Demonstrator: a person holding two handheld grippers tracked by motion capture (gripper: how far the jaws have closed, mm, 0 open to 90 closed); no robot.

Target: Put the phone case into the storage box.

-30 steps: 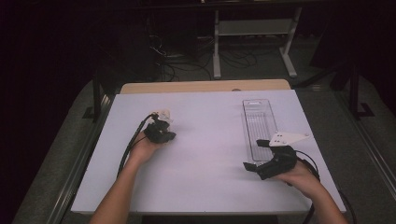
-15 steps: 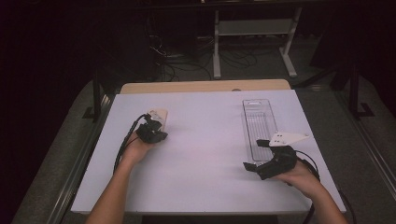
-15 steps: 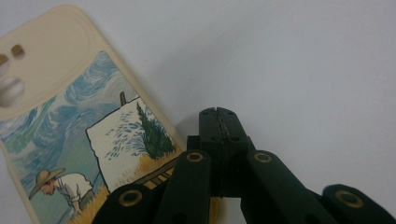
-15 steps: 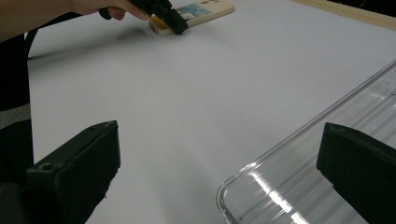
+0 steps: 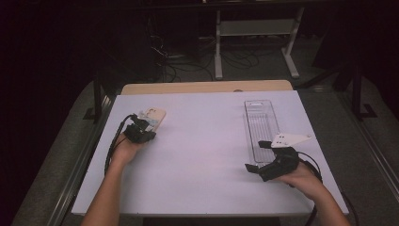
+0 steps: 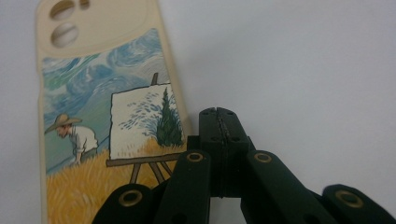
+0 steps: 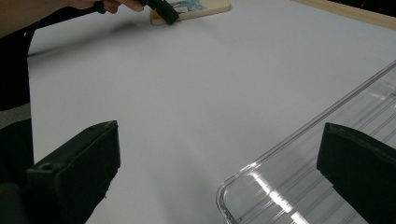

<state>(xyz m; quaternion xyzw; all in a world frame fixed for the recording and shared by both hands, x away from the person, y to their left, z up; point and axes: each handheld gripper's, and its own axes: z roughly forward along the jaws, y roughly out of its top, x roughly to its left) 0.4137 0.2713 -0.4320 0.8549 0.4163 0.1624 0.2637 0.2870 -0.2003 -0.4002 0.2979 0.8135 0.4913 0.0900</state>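
I see my left gripper (image 6: 218, 112) with jaws pressed together on nothing, tips just beside the phone case (image 6: 100, 116) lying flat near the desk's (image 5: 202, 155) far left corner; right gripper (image 5: 261, 157) gapes empty beside the tray (image 5: 261, 123).

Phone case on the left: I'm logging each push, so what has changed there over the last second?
The left tool, jaws shut and empty, has slid with the phone case toward the table's left edge and slightly away from the person. It seems to push the case along with its closed tips rather than grip it. The right tool, jaws open, and the clear tray stayed put.
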